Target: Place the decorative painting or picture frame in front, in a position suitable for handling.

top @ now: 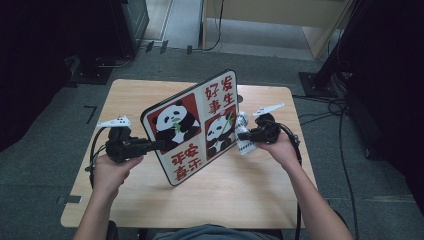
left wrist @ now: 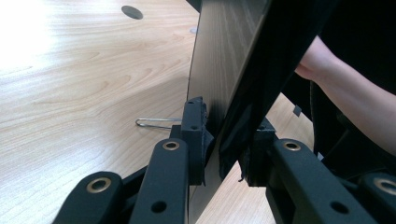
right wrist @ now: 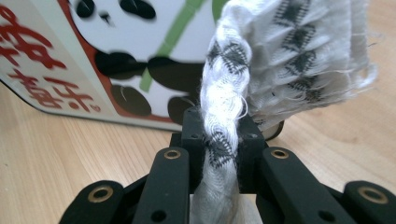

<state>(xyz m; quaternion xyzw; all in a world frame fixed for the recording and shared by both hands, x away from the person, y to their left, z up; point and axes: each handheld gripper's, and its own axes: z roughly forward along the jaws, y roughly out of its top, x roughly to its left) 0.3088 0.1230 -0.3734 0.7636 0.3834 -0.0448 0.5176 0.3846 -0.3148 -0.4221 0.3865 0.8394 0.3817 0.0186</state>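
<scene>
- Nearest our side of the table, we hold a gripper in each hand; the left gripper has its jaws pinched on the left edge of the panda board, and the right gripper has its jaws pressed together on a bunched white cloth.
- We judge the panda board stiff and fairly light: a thin flat panel, propped on its near corner and tilted, with a smooth printed face that could slip, so the grip belongs on the bare rim, as seen in the left gripper view.
- We judge the cloth soft and limp, with frayed edges and a dark woven pattern; it hangs just beside the board's right edge and is best pinched through a thick fold, as it is now.
- Under the board, the wooden table is pale, smooth and level, with a thin wire clip lying near the board's foot.
- Farther off, we see grey carpet, trailing black cables at the right, and dark equipment at the far left.
</scene>
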